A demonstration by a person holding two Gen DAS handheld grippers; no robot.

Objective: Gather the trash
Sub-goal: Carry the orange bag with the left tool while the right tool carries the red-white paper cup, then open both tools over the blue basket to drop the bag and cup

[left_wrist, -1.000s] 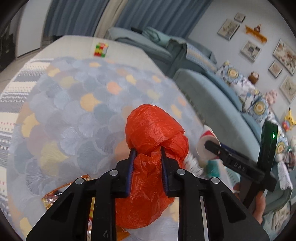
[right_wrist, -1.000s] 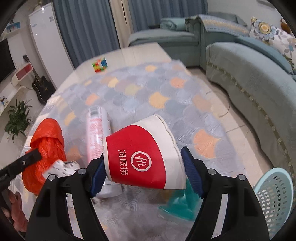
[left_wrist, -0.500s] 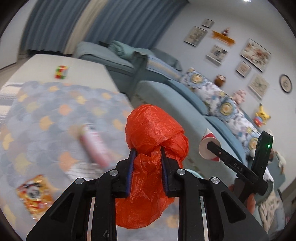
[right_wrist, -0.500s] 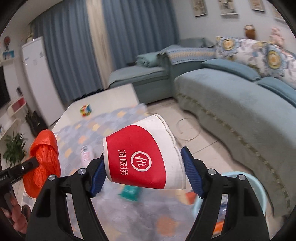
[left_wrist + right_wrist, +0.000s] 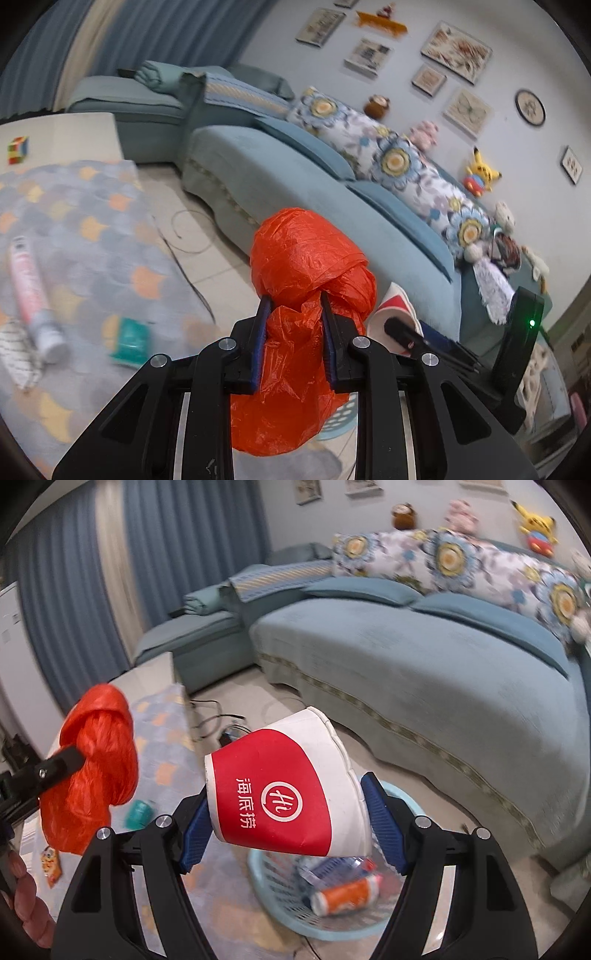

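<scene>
My left gripper [image 5: 294, 315] is shut on a knotted orange plastic bag [image 5: 303, 266], which bulges above and below its blue pads. The same orange bag [image 5: 94, 760] appears at the left of the right wrist view. My right gripper [image 5: 286, 805] is shut on a red and white paper cup [image 5: 280, 790], held on its side. Just below the cup stands a light blue basket [image 5: 280, 904] holding bottles and a can. In the left wrist view the cup [image 5: 391, 310] shows beside the bag, and a slice of the basket [image 5: 341, 417] peeks out under it.
A long blue sofa [image 5: 424, 657] with flowered cushions runs behind the basket. On the patterned rug [image 5: 74, 236] lie a pink tube [image 5: 29, 295], a teal packet [image 5: 131, 343] and a white wrapper [image 5: 16, 354]. A cable [image 5: 184, 266] crosses the floor. A colour cube [image 5: 17, 149] sits on the low table.
Both grippers have swung right, away from the rug and toward the sofa, each keeping its load. The blue basket with its contents has come into view under the cup.
</scene>
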